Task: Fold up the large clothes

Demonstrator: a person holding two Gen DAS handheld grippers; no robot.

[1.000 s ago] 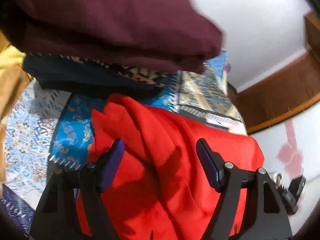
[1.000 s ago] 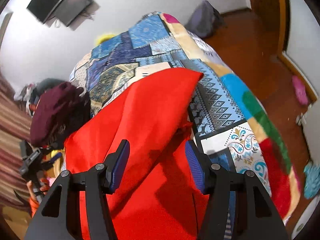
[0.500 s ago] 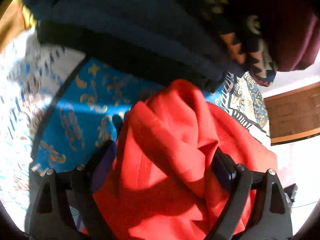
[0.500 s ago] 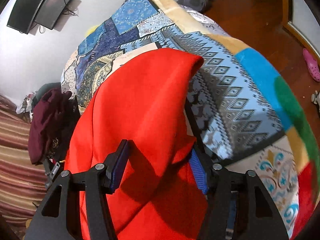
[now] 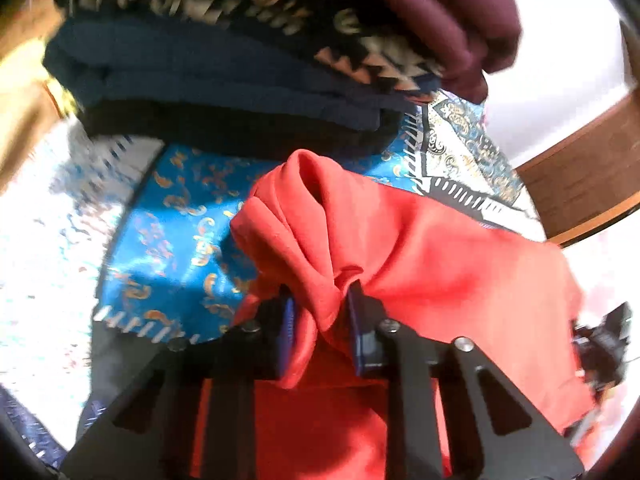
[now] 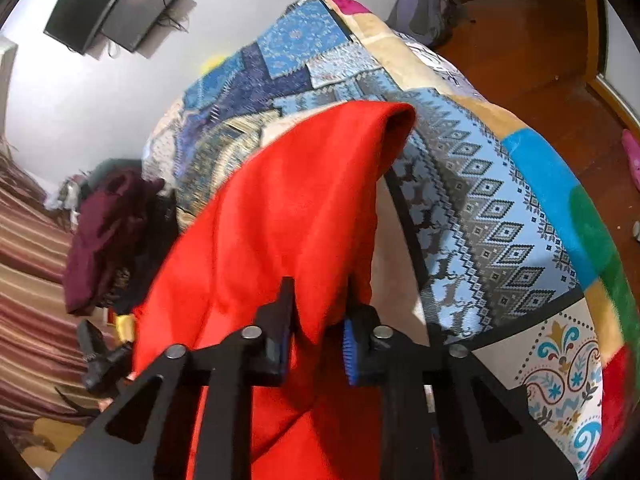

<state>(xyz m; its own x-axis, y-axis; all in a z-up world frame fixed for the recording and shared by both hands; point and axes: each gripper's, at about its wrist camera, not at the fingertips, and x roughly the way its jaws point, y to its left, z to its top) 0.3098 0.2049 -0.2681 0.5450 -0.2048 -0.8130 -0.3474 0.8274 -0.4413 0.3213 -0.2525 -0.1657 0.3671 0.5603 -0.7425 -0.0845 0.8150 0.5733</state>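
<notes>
Left wrist: left gripper fingers just closed, clamped on red garment; right gripper likewise. Grasp step; next, lift and fold over bed.

We held the left gripper pitched steeply downward, its jaws just closed in and pinching a bunched fold of the red garment between the blue pads. Our right gripper also tilted downward, its jaws likewise just drawn together, the pads pressing a hanging edge of the same cloth.
</notes>
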